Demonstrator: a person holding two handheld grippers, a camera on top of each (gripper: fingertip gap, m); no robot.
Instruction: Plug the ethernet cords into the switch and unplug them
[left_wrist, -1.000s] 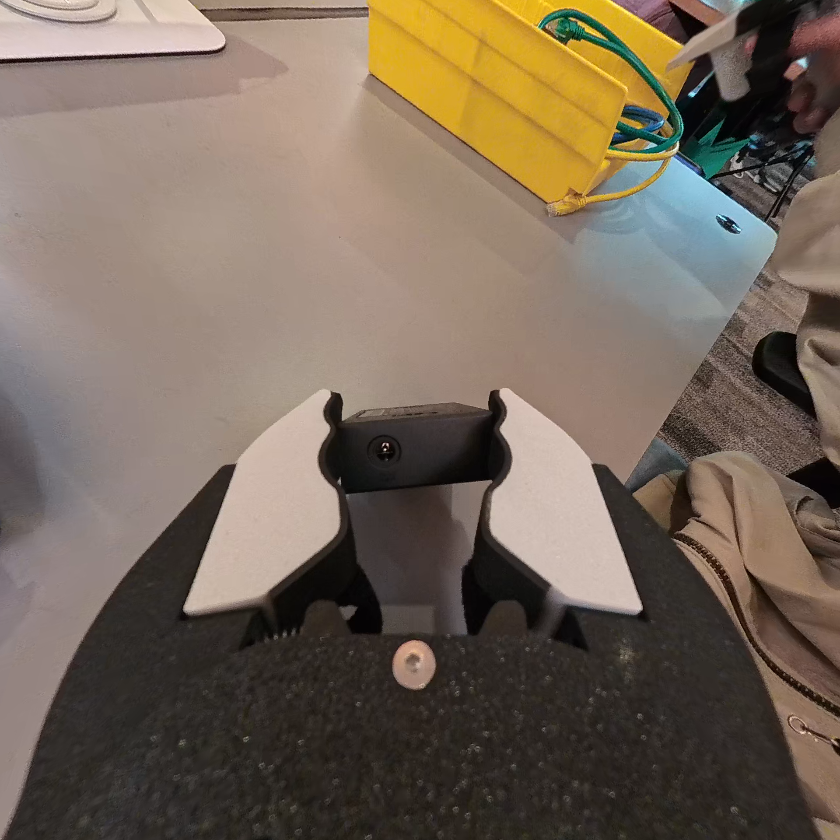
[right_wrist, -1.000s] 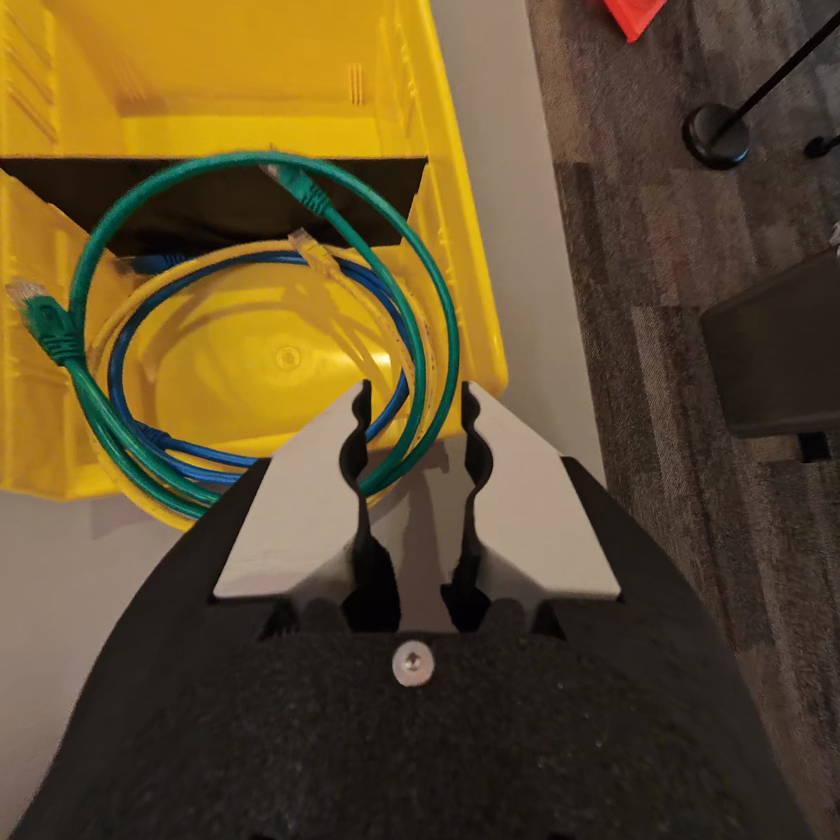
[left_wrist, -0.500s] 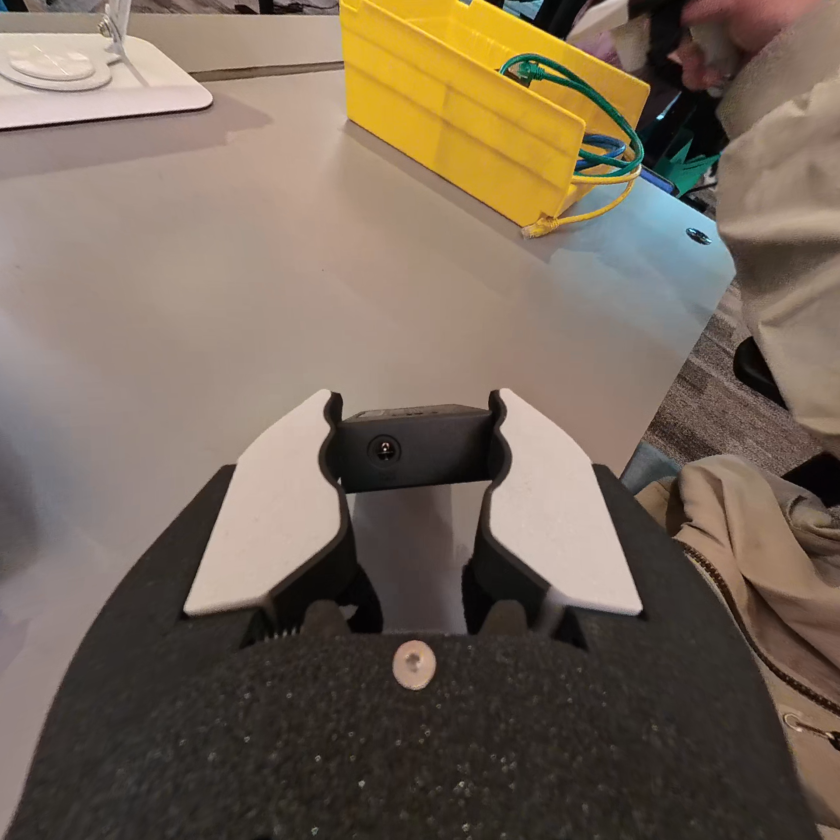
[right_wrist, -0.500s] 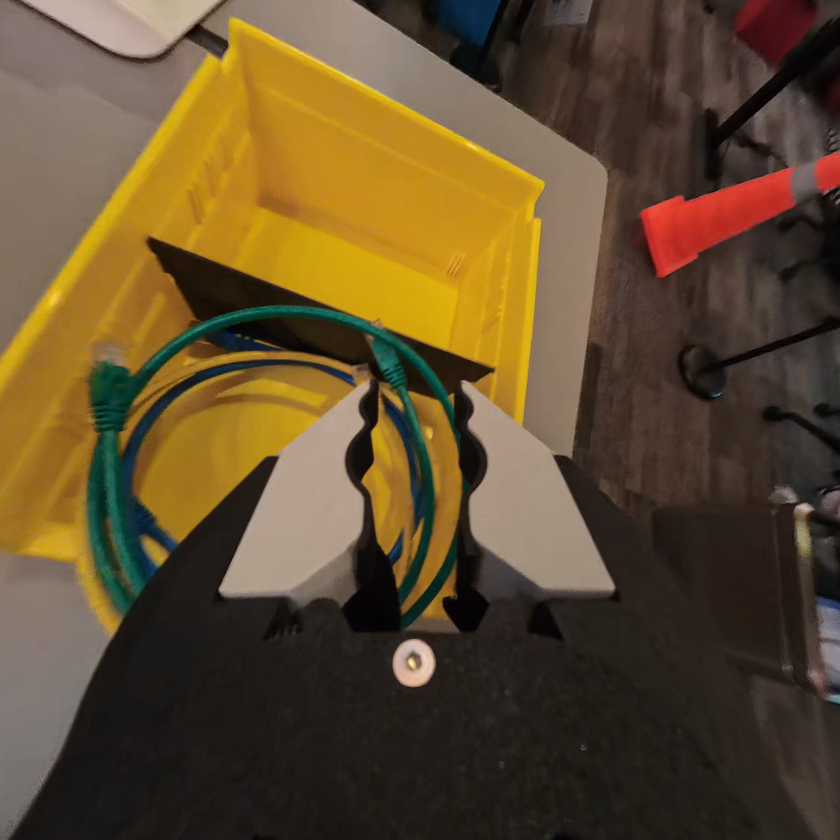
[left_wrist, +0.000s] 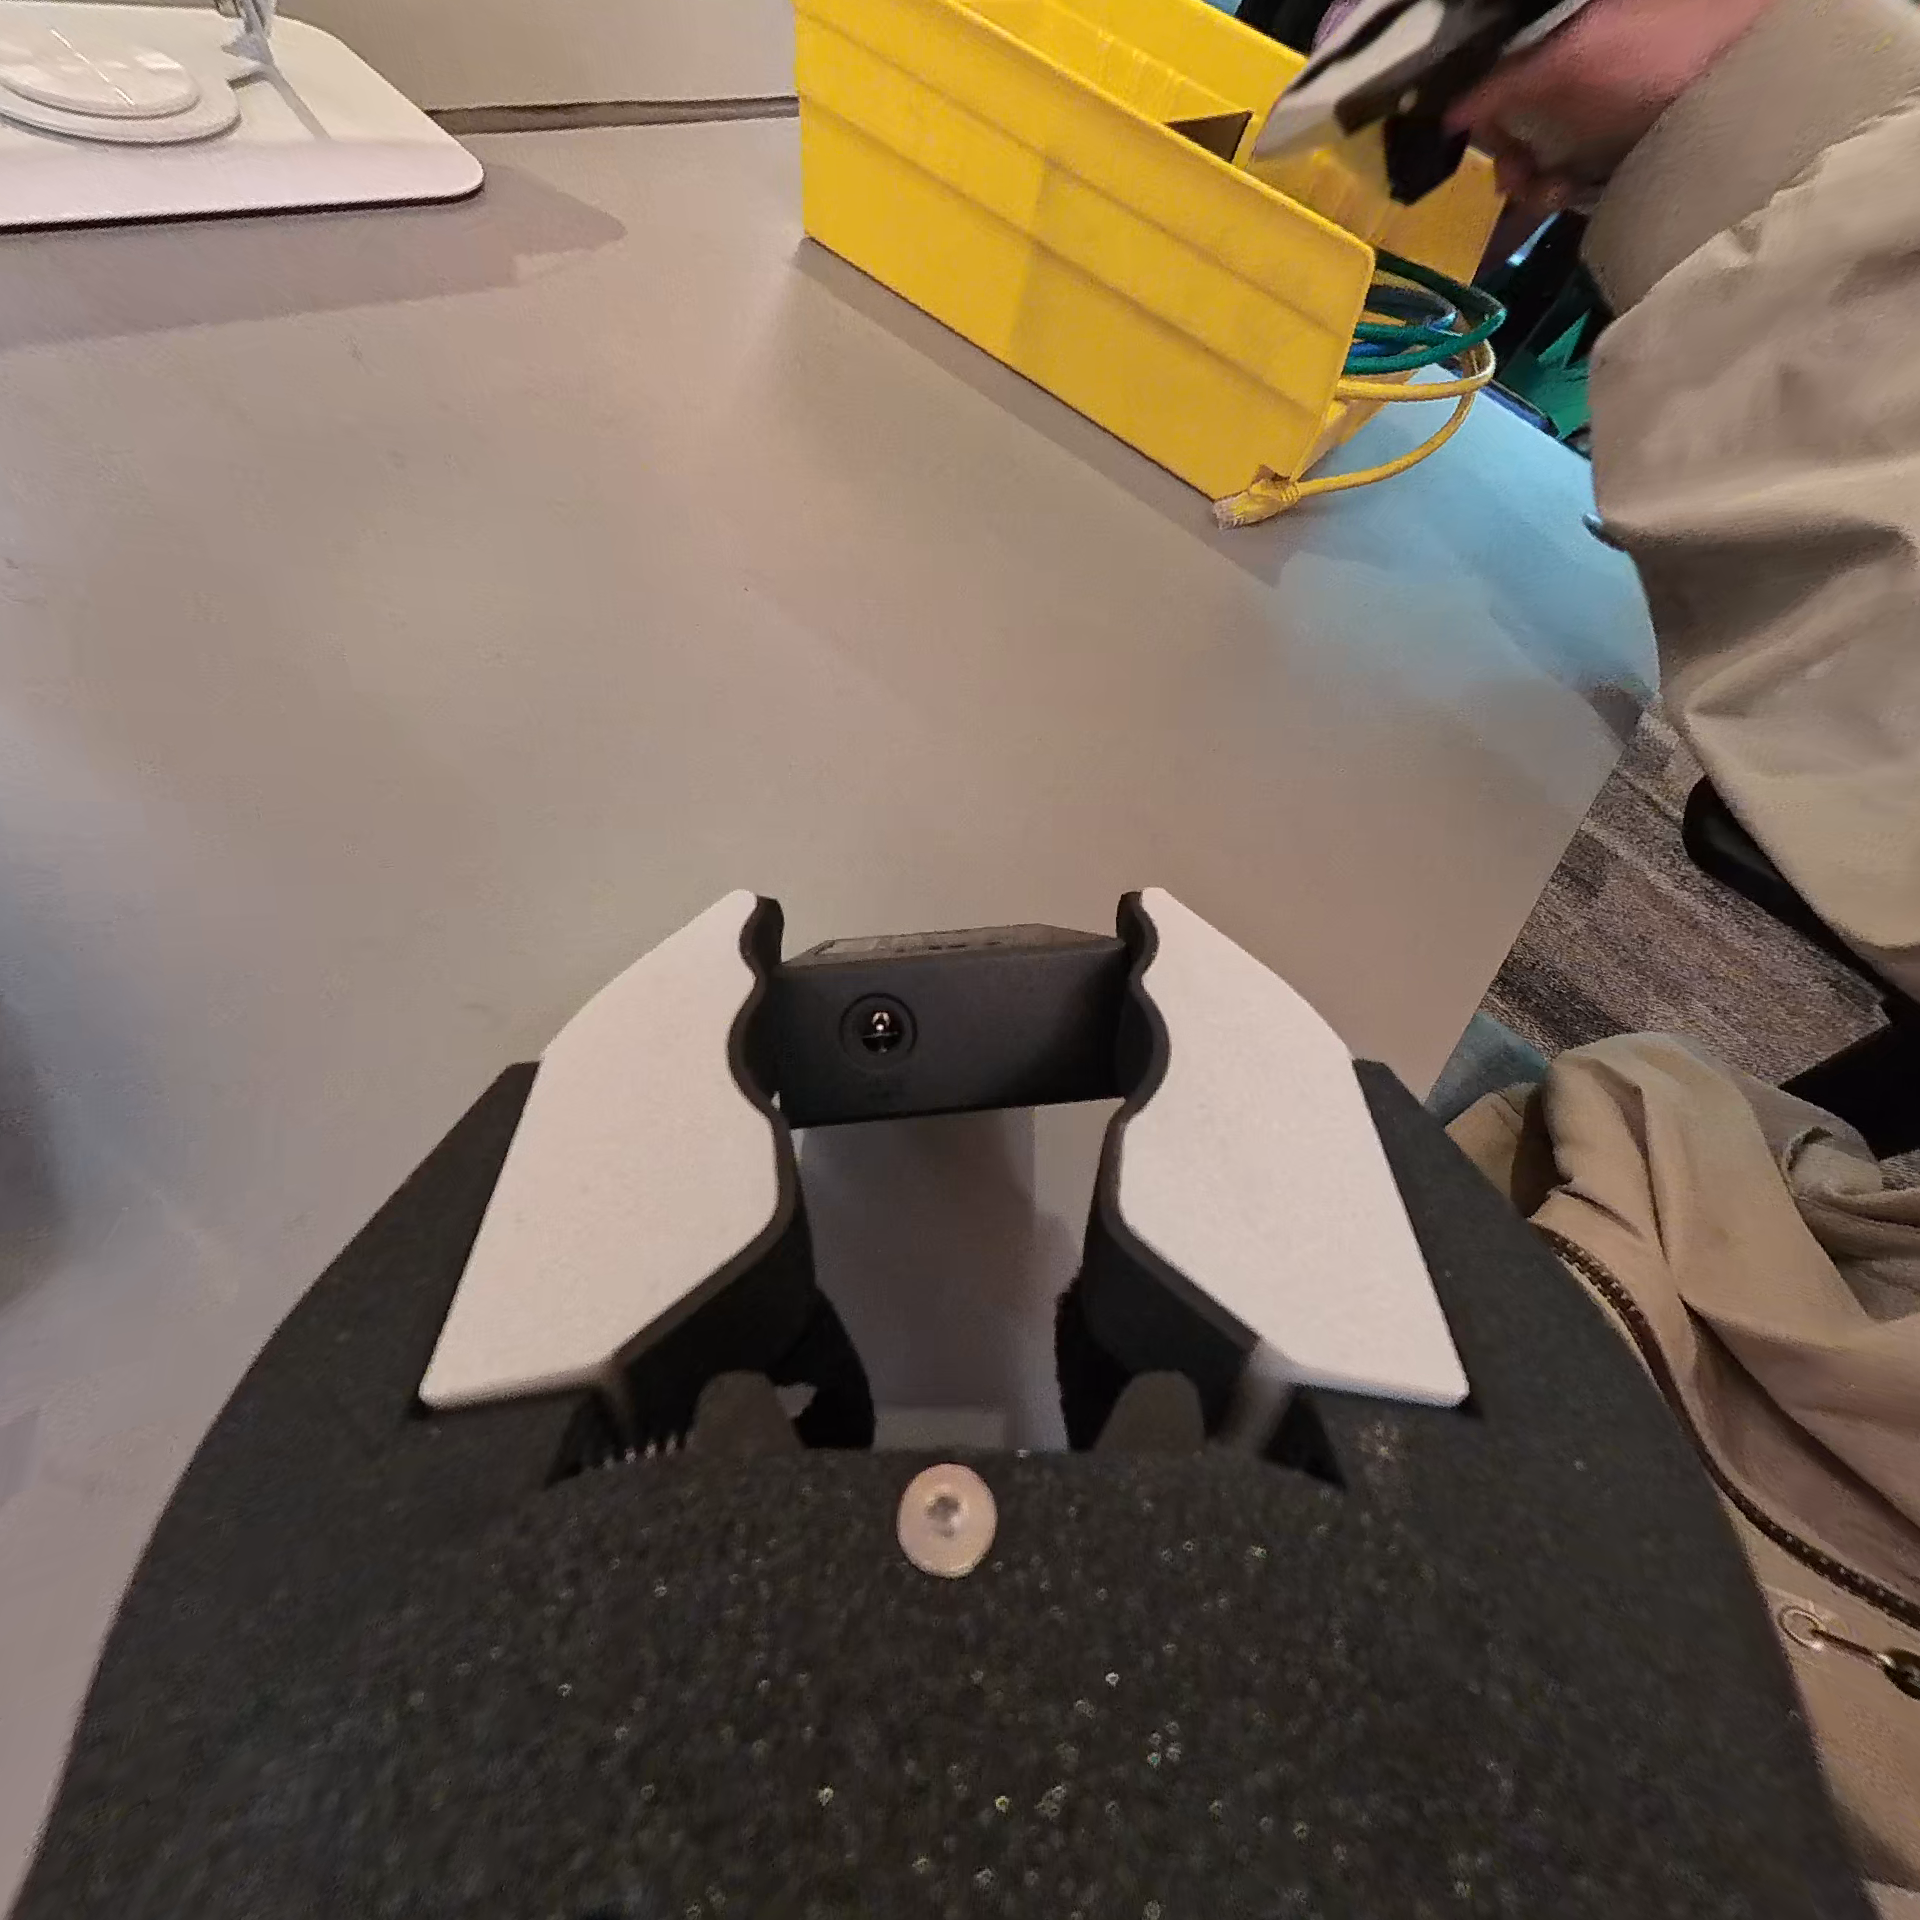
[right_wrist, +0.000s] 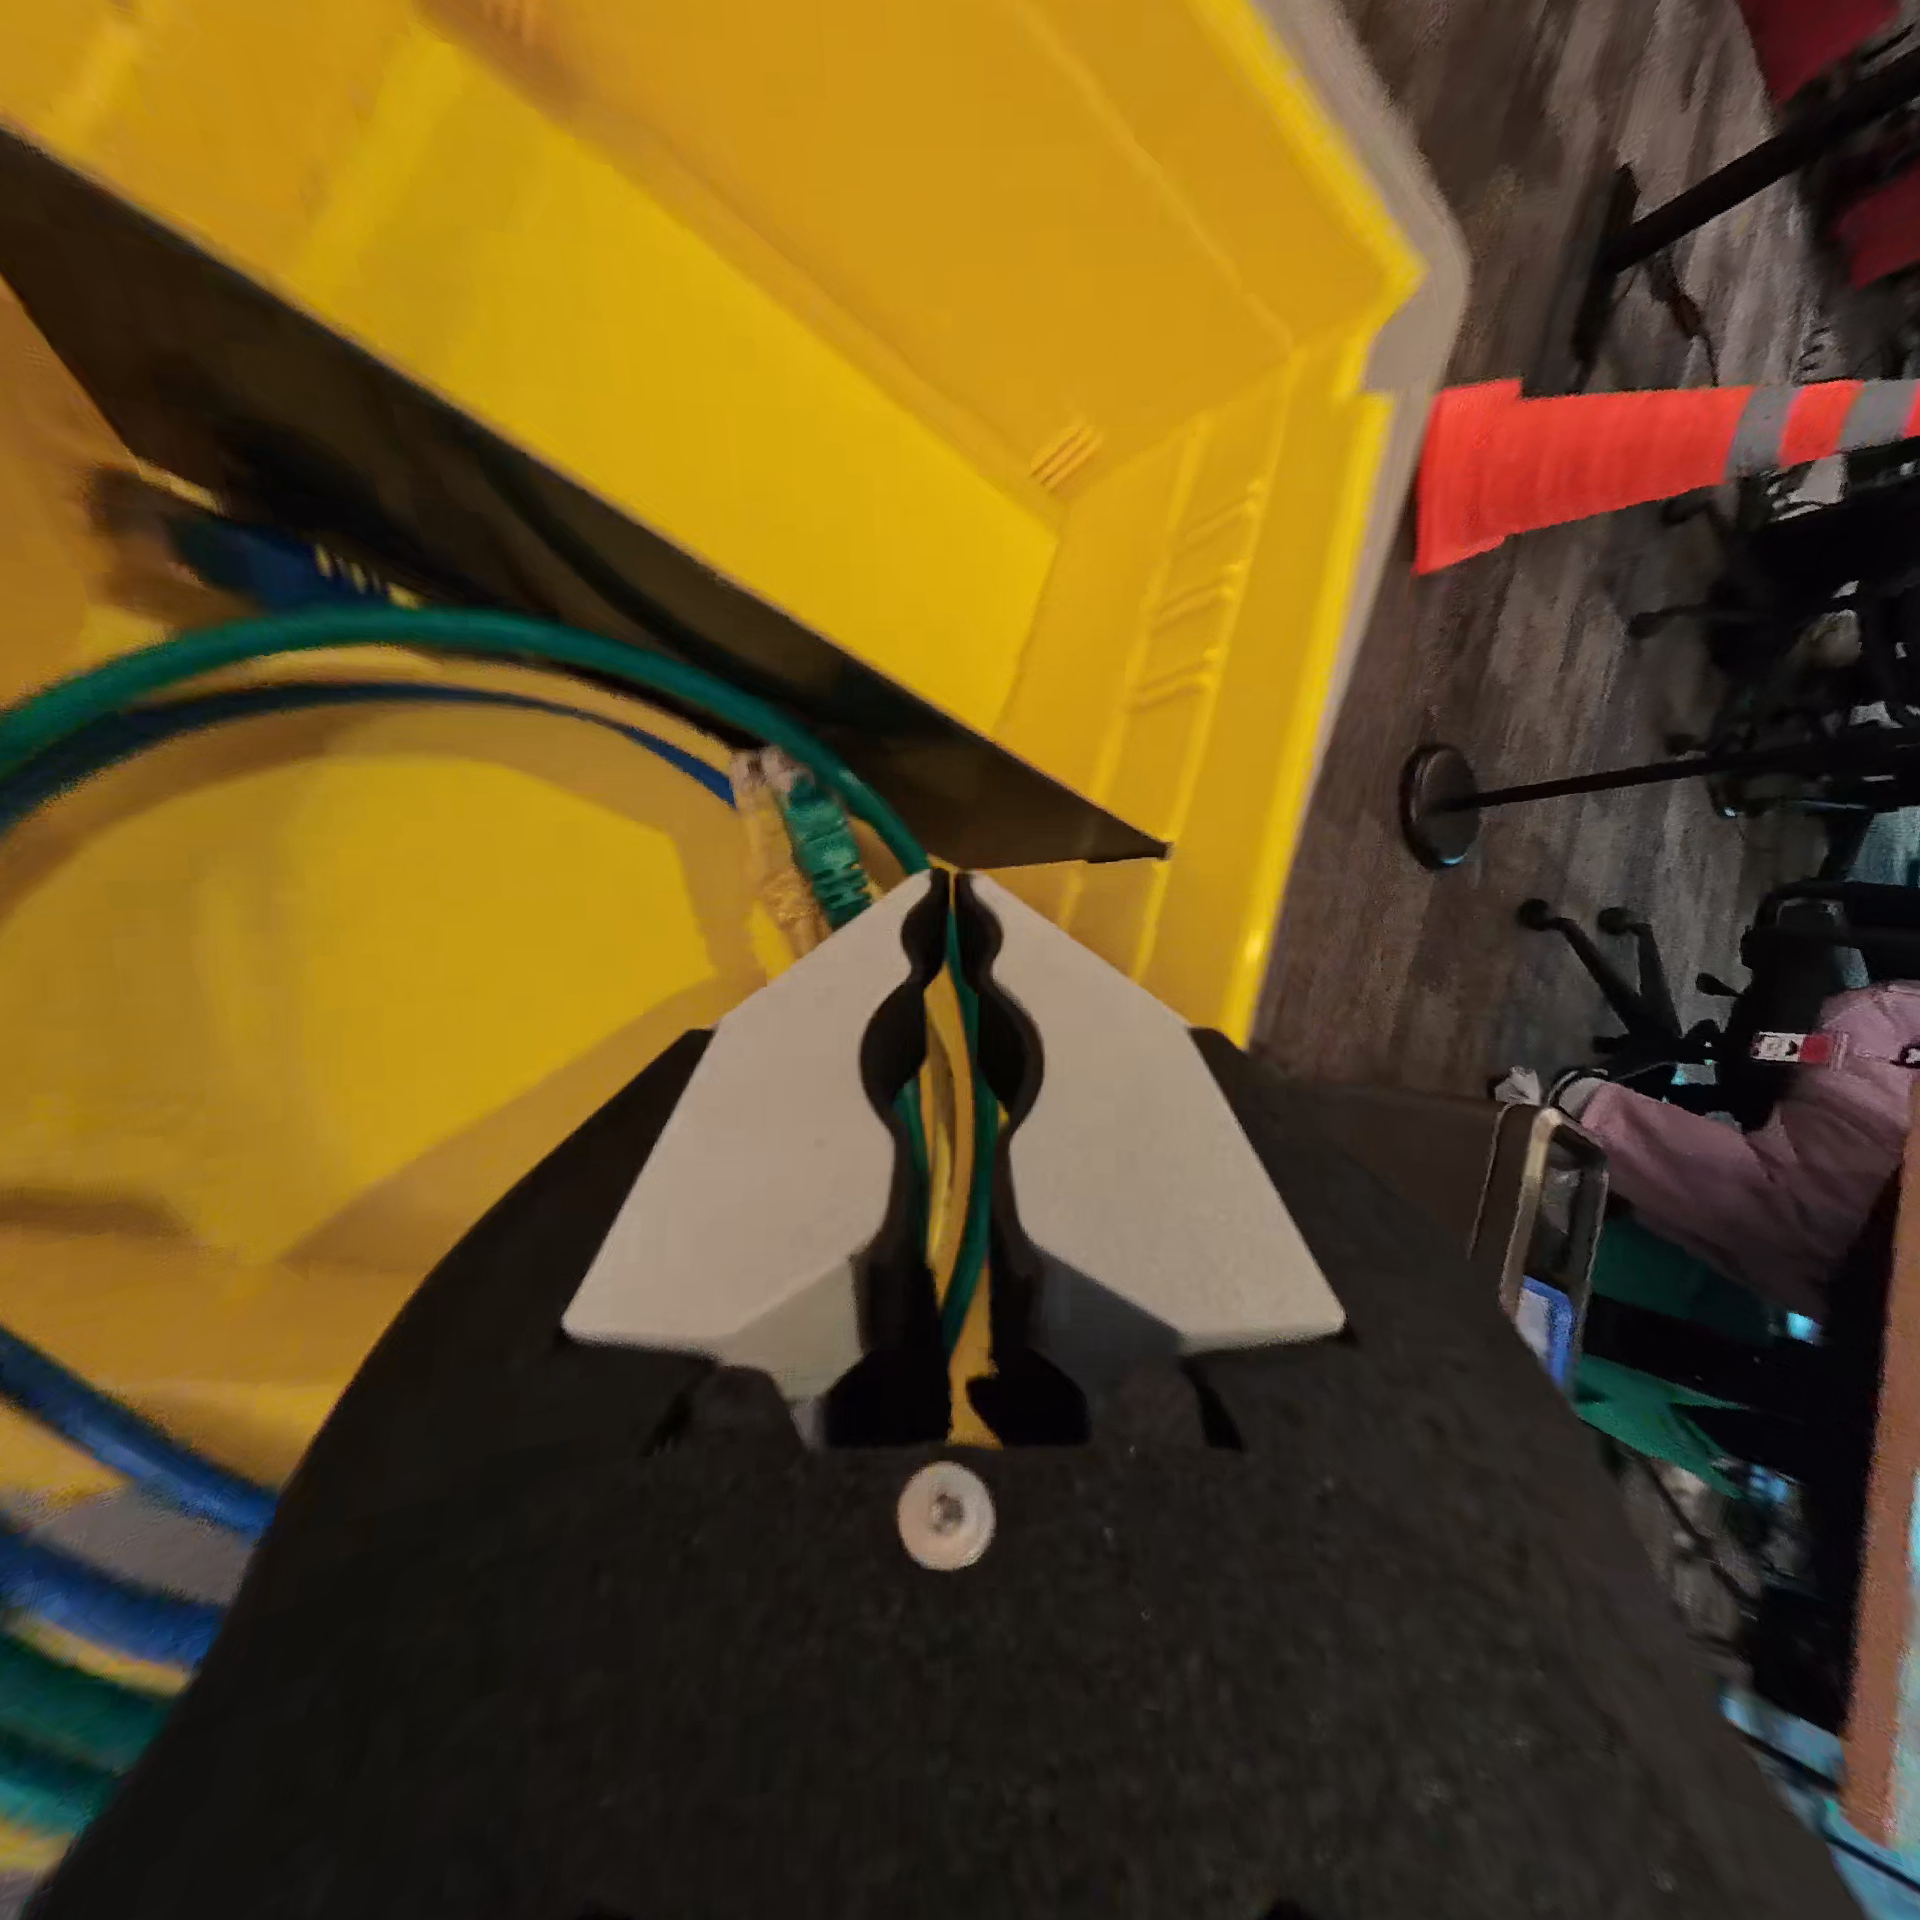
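Observation:
My left gripper (left_wrist: 948, 940) is shut on the black switch (left_wrist: 951, 1029) and holds it just above the grey table (left_wrist: 623, 623), its round power socket facing me. My right gripper (right_wrist: 951, 888) is shut on the green ethernet cord (right_wrist: 971, 1143) inside the yellow bin (right_wrist: 727, 343); a yellow cord (right_wrist: 774, 883) also runs between the fingers. The green plug (right_wrist: 821, 842) lies just left of the fingertips. A blue cord (right_wrist: 135, 1444) coils in the bin. In the left wrist view the right gripper (left_wrist: 1361, 73) shows over the bin (left_wrist: 1091, 260).
A black divider (right_wrist: 520, 582) crosses the bin. A yellow plug (left_wrist: 1252, 504) hangs out onto the table. A white tray (left_wrist: 229, 135) stands at the far left. The person's beige sleeve (left_wrist: 1766, 468) is at the right table edge. An orange cone (right_wrist: 1579, 468) lies on the floor. About 50 cm separates my left fingertips from my right.
My right gripper has dropped into the bin and closed from open onto the green cord. My left gripper holds the switch as before, with the view shifted slightly.

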